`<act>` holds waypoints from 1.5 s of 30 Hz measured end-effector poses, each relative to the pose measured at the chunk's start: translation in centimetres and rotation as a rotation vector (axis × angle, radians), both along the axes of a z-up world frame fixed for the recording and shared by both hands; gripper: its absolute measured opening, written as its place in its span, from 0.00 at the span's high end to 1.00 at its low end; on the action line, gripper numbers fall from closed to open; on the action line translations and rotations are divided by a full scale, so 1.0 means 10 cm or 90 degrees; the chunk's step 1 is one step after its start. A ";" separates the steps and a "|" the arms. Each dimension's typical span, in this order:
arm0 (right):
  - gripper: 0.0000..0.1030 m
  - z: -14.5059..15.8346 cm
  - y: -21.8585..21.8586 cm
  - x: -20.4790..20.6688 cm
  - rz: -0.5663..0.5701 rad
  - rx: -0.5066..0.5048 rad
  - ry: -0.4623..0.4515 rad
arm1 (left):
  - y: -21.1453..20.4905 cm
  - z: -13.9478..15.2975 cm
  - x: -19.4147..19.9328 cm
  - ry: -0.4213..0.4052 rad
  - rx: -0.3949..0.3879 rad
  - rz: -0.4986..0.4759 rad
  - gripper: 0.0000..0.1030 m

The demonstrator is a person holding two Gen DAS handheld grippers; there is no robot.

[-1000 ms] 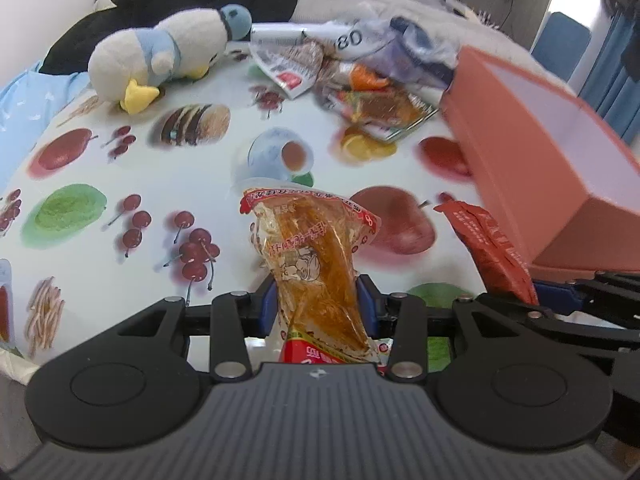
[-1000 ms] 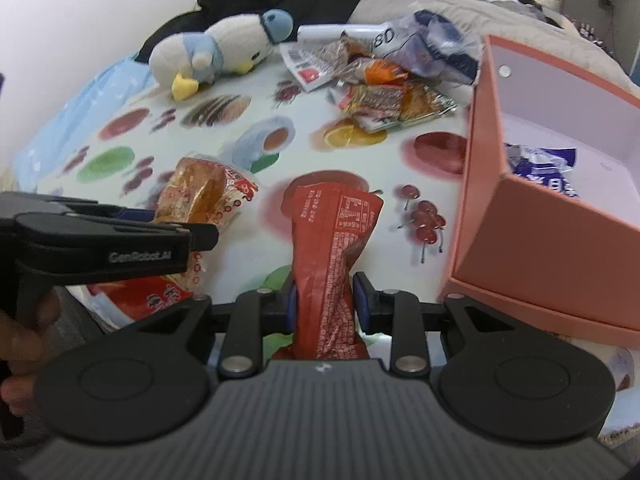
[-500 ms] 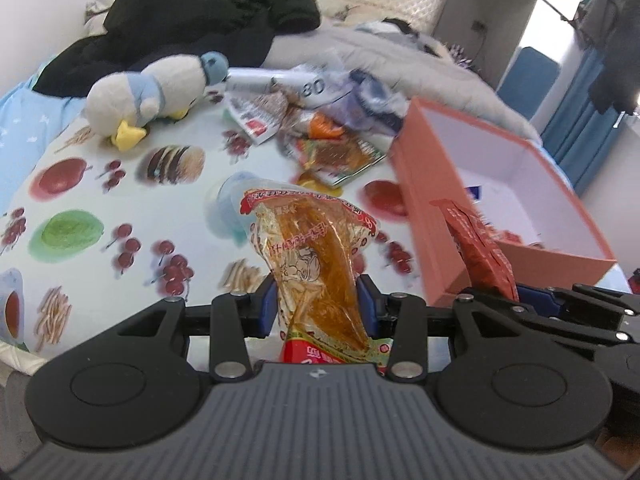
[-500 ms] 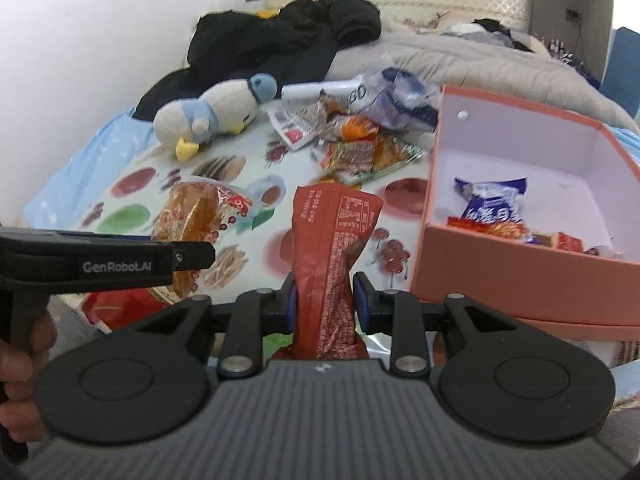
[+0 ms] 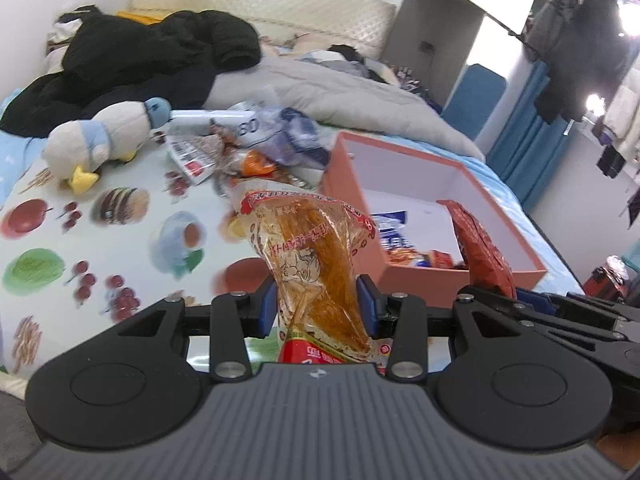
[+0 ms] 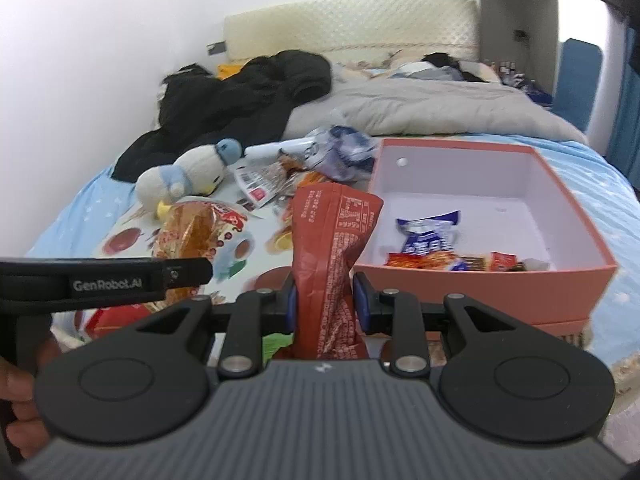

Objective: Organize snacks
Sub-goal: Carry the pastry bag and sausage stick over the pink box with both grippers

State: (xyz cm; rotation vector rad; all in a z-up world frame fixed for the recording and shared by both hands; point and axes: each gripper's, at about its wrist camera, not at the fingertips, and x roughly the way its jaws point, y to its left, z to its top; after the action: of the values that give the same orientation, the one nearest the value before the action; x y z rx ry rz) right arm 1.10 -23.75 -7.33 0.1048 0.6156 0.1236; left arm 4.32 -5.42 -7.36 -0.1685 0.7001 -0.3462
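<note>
A: Fingers point(image 5: 366, 300) of the left gripper point(image 5: 318, 304): narrow gap, blue pads pressed on both sides of a clear snack bag point(image 5: 312, 264) with orange-brown contents. Bag stands upright, red end nearest the camera, top crimp flared above the pads.

B: Right gripper point(image 6: 323, 300), same note. Fingers point(image 6: 362, 300) pinch a dark red snack packet point(image 6: 330, 256) at its waist; printed end fans out above. Lifted, not touching the cloth.

A: Relative position: in the left view the red packet shows at the right, in front of the box's near corner. In the right view the left gripper's arm crosses at the left with the clear bag behind it.

B: Below and beyond: fruit-print cloth point(image 5: 100, 248) on the bed. Salmon box point(image 6: 484, 280) to the right, open, white inside. It holds a blue-and-white packet point(image 6: 428, 236) and small red-orange packets point(image 6: 420, 259) along the near wall.

A: Further back: loose wrapper pile point(image 5: 248, 148) just beside the box's far left corner; plush penguin point(image 5: 100, 140) left of it.

B: Farthest: black clothing point(image 6: 248, 92), grey quilt point(image 6: 432, 108), headboard.
</note>
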 end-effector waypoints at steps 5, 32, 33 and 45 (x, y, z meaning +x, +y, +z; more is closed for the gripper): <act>0.69 0.00 -0.22 -0.14 -0.039 0.011 0.005 | -0.20 0.07 -0.03 -0.005 -0.013 -0.035 0.55; 0.69 -0.20 -1.18 0.69 -0.120 0.044 0.014 | -1.31 -0.15 1.41 0.033 0.003 -0.107 0.54; 0.69 -0.21 -1.22 0.75 -0.119 0.046 0.015 | -1.35 -0.16 1.47 0.038 0.005 -0.110 0.54; 0.69 -0.65 -1.59 1.45 -0.131 0.066 0.079 | -1.91 -0.62 2.28 0.105 0.015 -0.159 0.54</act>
State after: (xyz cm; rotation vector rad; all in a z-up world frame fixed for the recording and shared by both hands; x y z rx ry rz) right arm 15.58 -39.61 -13.84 0.2767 0.7185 -0.0505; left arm 27.10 -24.48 -13.59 -0.0875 0.8909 -0.5676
